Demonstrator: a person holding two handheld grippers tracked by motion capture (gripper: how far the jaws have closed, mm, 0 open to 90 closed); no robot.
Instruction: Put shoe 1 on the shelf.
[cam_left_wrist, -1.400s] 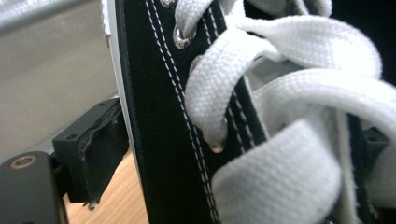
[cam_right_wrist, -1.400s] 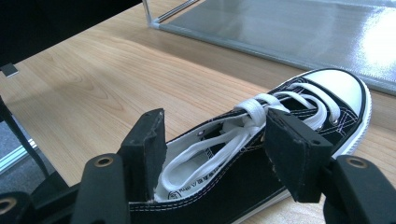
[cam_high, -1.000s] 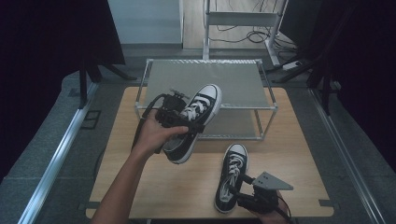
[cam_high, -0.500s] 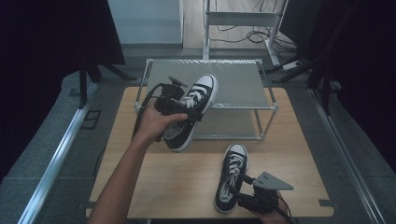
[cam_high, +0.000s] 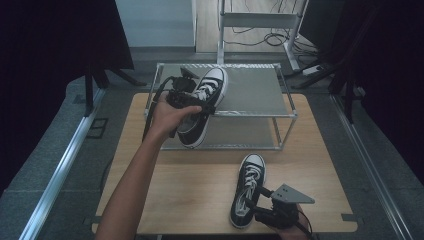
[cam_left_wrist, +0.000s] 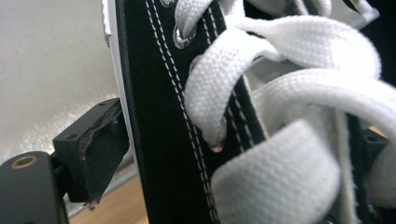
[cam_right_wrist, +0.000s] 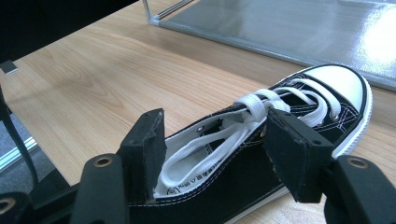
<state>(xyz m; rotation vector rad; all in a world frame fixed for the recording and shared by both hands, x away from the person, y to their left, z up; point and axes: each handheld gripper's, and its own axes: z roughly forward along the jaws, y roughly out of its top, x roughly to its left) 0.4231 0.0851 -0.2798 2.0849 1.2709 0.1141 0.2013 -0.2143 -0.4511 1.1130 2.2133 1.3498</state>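
Observation:
A black canvas sneaker (cam_high: 200, 112) with white laces and a white toe cap hangs tilted in the air, its toe over the top shelf of the metal rack (cam_high: 250, 92). My left gripper (cam_high: 186, 99) is shut on its side; in the left gripper view the sneaker (cam_left_wrist: 187, 116) sits against the jaw pad (cam_left_wrist: 95, 142). The matching sneaker (cam_high: 248, 189) lies on the wooden table (cam_high: 190, 200), toe pointing to the rack. My right gripper (cam_high: 256, 206) rests at its heel end, open. In the right gripper view this sneaker (cam_right_wrist: 280, 116) lies between and beyond the spread pads (cam_right_wrist: 149, 149).
The two-shelf rack stands at the table's far side, with a lower shelf (cam_high: 240, 132) under the top one. Dark curtains flank the table. A white frame (cam_high: 260, 22) and cables lie on the floor beyond the rack.
My left gripper has raised its sneaker and carried it farther toward the rack, so the toe now sits over the top shelf. The right gripper and its sneaker have not moved.

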